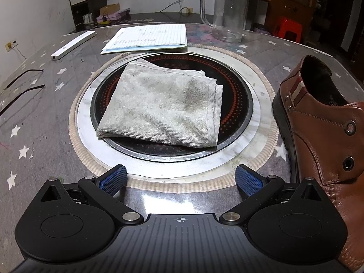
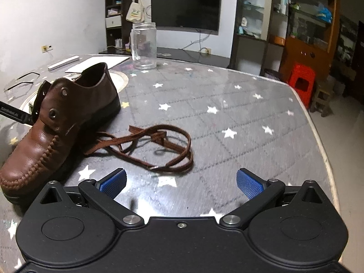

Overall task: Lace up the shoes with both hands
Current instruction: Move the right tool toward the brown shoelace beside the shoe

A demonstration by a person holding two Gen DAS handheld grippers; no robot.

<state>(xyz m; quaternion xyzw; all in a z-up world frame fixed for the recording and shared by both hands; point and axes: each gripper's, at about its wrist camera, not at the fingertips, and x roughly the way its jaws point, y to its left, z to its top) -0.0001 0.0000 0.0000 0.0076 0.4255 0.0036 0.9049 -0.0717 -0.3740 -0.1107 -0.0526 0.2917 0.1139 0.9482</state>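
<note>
At the bottom of the left wrist view the left tongs (image 1: pixel 181 179) stand spread wide, blue pads (image 1: pixel 113 179) apart with nothing between them, above a glossy patch of the table (image 1: pixel 41 122). Just beyond them lies a round inset hotplate (image 1: pixel 236 104) ringed in pale marble, and a folded grey-white cloth (image 1: pixel 159 104) rests on it at the centre of the frame. The brown leather shoe (image 1: pixel 323 134) runs up the right edge, toe toward the camera and heel farther off, its two metal eyelets (image 1: pixel 349 127) empty. At the left edge lies a pair of glasses (image 1: pixel 20 88). Farther back sit a white bar-shaped object (image 1: pixel 72 44) at upper left, a lined paper pad (image 1: pixel 147 37) at upper centre, and a clear glass jar (image 1: pixel 229 13) with a handle at upper right.

The right wrist view alone shows the shoelace (image 2: pixel 159 147): a brown flat lace lying in loose loops on the star-patterned table (image 2: pixel 250 118), just right of the shoe (image 2: pixel 56 125) and a little beyond the right tongs (image 2: pixel 181 180), none of it threaded through the visible eyelets. These tongs are also spread wide and hold nothing. Here the shoe fills the left side, toe at lower left, heel toward the centre. A dark bar at the left edge, behind the shoe, may be part of the other gripper; I cannot tell. Behind stand the jar (image 2: pixel 144 45), a dark screen (image 2: pixel 185 9) on the wall, and a red stool (image 2: pixel 301 82) at right.
</note>
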